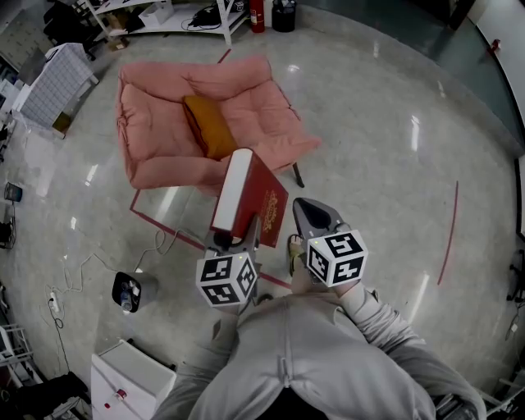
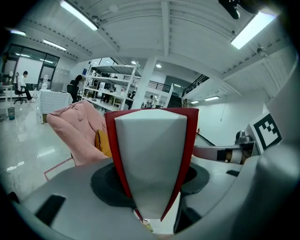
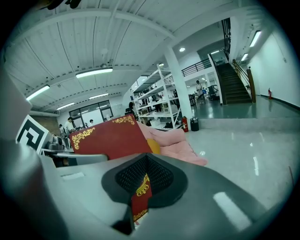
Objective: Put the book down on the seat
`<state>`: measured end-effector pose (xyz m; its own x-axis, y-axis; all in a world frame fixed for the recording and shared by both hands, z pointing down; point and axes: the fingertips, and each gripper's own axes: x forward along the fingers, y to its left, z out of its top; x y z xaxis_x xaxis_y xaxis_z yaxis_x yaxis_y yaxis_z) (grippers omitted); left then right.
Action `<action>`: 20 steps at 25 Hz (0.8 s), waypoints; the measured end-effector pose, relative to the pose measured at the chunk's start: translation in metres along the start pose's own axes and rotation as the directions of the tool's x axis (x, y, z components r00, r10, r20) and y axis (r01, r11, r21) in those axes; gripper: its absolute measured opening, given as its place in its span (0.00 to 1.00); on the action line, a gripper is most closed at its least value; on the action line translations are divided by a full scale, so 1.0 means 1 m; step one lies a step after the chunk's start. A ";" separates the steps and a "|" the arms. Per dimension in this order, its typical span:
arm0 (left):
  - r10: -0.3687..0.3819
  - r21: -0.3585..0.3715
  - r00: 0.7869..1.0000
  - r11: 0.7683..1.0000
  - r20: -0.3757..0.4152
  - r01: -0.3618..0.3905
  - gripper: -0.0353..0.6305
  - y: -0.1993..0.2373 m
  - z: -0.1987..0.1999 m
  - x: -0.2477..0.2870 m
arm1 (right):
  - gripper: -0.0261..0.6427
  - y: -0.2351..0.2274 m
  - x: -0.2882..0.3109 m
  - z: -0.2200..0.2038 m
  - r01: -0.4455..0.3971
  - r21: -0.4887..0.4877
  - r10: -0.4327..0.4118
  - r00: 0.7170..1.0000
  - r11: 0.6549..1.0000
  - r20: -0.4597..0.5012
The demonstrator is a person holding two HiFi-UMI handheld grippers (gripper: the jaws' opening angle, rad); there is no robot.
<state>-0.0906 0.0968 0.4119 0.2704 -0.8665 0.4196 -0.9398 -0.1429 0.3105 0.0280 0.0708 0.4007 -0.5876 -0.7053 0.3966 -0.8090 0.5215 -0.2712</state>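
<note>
A thick red book (image 1: 246,193) with gold trim stands upright, its white page edges (image 2: 150,159) facing the left gripper's camera. My left gripper (image 1: 238,239) is shut on its lower end, one jaw on each cover (image 2: 157,187). The right gripper (image 1: 305,212) sits just right of the book with its jaws together and nothing held. A strip of the red cover (image 3: 139,199) shows through the slit below its pads. The seat, a pink padded chair (image 1: 156,123) with an orange cushion (image 1: 209,125), stands on the floor beyond the book.
Red tape lines (image 1: 168,228) mark the glossy floor in front of the chair. A small black bin (image 1: 130,292) and a white cabinet (image 1: 131,377) are at the lower left. White shelving (image 1: 176,18), a fire extinguisher (image 1: 257,15) and a dark bin (image 1: 284,15) stand behind.
</note>
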 end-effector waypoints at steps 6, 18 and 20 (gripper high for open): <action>0.032 -0.008 0.999 0.999 0.008 -0.032 0.42 -0.003 0.026 0.040 | 0.04 -0.028 0.026 0.024 -0.025 -0.009 0.025 1.000 1.000 -0.014; 0.087 -0.025 0.996 0.996 0.037 -0.086 0.42 -0.018 0.063 0.122 | 0.04 -0.096 0.074 0.065 -0.086 -0.040 0.085 0.996 0.995 -0.027; 0.094 -0.028 0.995 0.995 0.040 -0.093 0.42 -0.021 0.065 0.135 | 0.04 -0.106 0.081 0.068 -0.102 -0.048 0.101 0.994 0.994 -0.031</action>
<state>-0.0484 -0.0480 0.4065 0.1722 -0.8946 0.4124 -0.9546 -0.0481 0.2941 0.0649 -0.0740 0.4018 -0.6652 -0.6339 0.3945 -0.7432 0.6130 -0.2682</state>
